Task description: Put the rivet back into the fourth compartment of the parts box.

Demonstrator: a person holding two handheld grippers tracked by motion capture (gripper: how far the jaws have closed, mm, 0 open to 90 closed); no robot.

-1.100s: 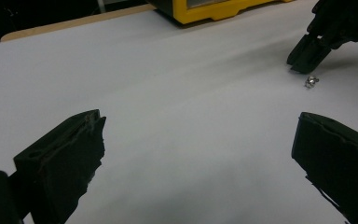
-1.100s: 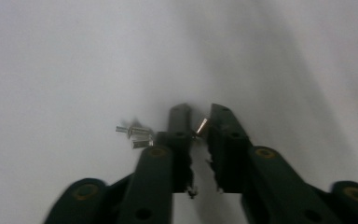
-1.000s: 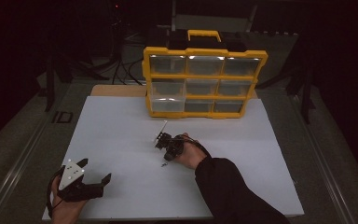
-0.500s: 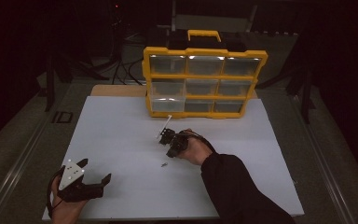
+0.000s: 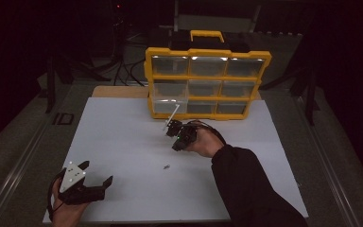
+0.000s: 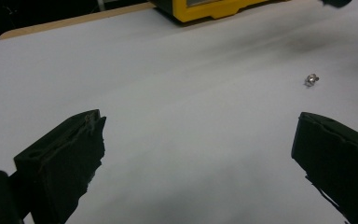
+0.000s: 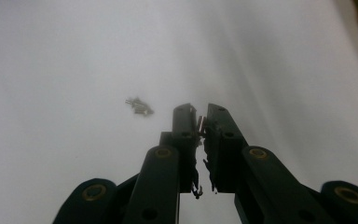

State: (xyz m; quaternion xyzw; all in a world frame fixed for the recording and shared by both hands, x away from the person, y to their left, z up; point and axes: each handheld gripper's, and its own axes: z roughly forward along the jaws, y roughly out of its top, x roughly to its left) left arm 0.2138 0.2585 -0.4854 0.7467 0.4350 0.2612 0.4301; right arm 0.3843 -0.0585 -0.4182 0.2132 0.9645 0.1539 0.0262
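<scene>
My right gripper [image 5: 175,146] hangs a little above the white mat, in front of the yellow drawer organizer [image 5: 207,84]. In the right gripper view its jaws [image 7: 200,114] are shut on a tiny metal part [image 7: 200,123] pinched near the tips. A second small metal screw [image 5: 166,166] lies loose on the mat below and left of it, also seen as the screw [image 7: 140,107] and the screw [image 6: 311,80]. My left gripper [image 5: 97,173] rests at the mat's near left corner, wide open with nothing between its jaws [image 6: 198,135].
The white mat [image 5: 123,137] covers the table. The organizer with clear drawers stands upright at its far edge, its base [image 6: 214,10] showing in the left gripper view. The person's dark sleeve [image 5: 250,189] reaches in from the bottom right. Dark surroundings lie beyond the table.
My right gripper has risen off the mat and moved toward the organizer with its jaws kept shut. One screw stays on the mat. The left gripper has not moved.
</scene>
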